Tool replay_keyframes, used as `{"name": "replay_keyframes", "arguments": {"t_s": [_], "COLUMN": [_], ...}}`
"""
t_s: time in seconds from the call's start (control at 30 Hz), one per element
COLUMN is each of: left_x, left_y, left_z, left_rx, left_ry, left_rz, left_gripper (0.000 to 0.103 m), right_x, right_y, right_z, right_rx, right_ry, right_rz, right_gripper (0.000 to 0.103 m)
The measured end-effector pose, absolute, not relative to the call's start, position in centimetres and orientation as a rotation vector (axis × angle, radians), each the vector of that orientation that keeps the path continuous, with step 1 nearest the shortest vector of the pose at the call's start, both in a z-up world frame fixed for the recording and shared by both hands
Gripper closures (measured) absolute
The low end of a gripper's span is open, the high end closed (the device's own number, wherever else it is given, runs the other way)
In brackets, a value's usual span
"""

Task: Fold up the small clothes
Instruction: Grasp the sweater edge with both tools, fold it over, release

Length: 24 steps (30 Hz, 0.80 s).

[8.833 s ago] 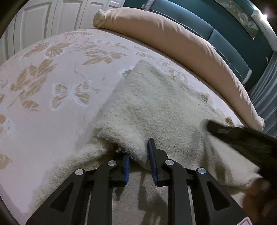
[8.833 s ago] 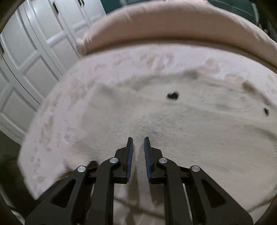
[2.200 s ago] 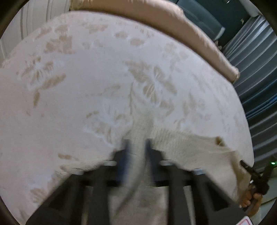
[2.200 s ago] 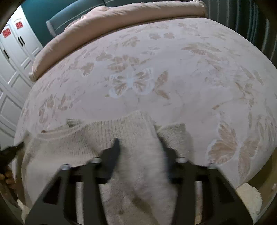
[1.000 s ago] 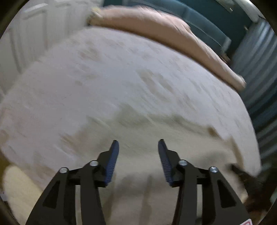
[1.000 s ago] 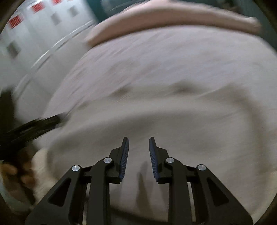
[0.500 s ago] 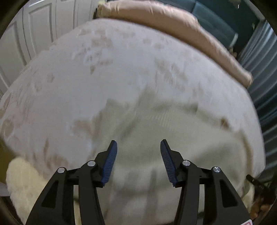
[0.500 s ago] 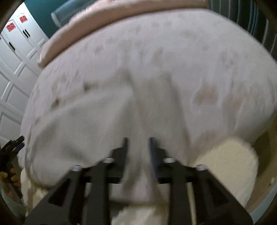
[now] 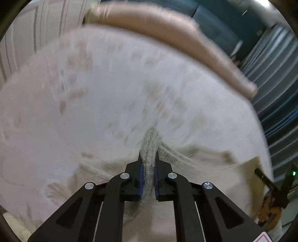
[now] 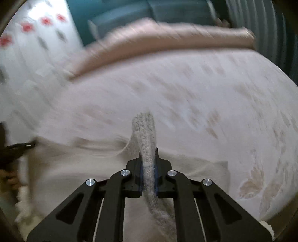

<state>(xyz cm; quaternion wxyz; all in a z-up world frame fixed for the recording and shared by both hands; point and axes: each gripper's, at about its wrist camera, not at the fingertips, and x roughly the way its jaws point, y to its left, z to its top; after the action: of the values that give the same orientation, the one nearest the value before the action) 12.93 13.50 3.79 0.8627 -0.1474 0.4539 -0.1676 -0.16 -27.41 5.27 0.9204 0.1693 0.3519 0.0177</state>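
A cream knitted sweater (image 9: pixel 195 167) lies spread at the near edge of the bed; it also shows in the right wrist view (image 10: pixel 83 163). My left gripper (image 9: pixel 148 158) is shut on a pinched ridge of the sweater's knit edge. My right gripper (image 10: pixel 148 156) is shut on another pinched ridge of the same sweater (image 10: pixel 145 130), which stands up between the jaws. Each view shows the other gripper at its edge, the right one (image 9: pixel 273 184) and the left one (image 10: pixel 16 149). Both views are motion-blurred.
The bed has a pale bedspread (image 9: pixel 93 93) with tan butterfly print. A rolled beige blanket (image 9: pixel 167 31) lies along the far side. White cupboard doors (image 9: pixel 28 37) stand at left, a teal headboard (image 10: pixel 121 16) behind, striped curtains (image 9: pixel 275 83) at right.
Half a second ago both grippers hovered open over the sweater. Now both are shut on pinched edges of it, and both views are shifting fast.
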Motion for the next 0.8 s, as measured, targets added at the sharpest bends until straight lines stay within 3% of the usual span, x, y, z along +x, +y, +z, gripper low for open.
{"name": "replay_keyframes", "arguments": {"t_s": [0.1, 0.2, 0.27, 0.4, 0.5, 0.6, 0.73, 0.8], "left_x": [9.7, 9.3, 11.2, 15.6, 15.5, 13.7, 11.2, 10.3], "left_y": [15.1, 15.3, 14.9, 12.7, 11.5, 12.0, 11.9, 11.0], "left_z": [9.2, 11.0, 9.7, 1.5, -2.1, 0.0, 4.3, 5.2], "left_rx": [-0.362, -0.330, -0.308, -0.236, -0.160, -0.148, -0.109, -0.158], "left_ry": [0.829, 0.803, 0.833, 1.035, 1.105, 1.043, 0.946, 0.951], "left_rz": [-0.413, -0.377, -0.339, -0.246, -0.188, -0.141, -0.115, -0.187], "left_gripper": [0.096, 0.096, 0.096, 0.095, 0.092, 0.080, 0.080, 0.068], "right_x": [-4.5, -3.5, -1.0, 4.4, 4.3, 2.6, 2.3, 3.1], "right_y": [-27.8, -29.7, -31.6, -33.2, -31.4, -29.4, -24.3, -18.6], "right_z": [10.1, 10.6, 7.9, -1.7, -2.9, 0.3, 3.1, 2.5], "right_rx": [0.386, 0.393, 0.422, 0.460, 0.329, 0.256, 0.296, 0.304], "right_ry": [0.587, 0.587, 0.644, 0.940, 0.993, 0.924, 0.887, 0.950], "right_rz": [0.149, 0.037, -0.049, -0.180, -0.294, -0.406, -0.212, 0.006], "right_gripper": [0.095, 0.095, 0.095, 0.094, 0.088, 0.080, 0.080, 0.080]}}
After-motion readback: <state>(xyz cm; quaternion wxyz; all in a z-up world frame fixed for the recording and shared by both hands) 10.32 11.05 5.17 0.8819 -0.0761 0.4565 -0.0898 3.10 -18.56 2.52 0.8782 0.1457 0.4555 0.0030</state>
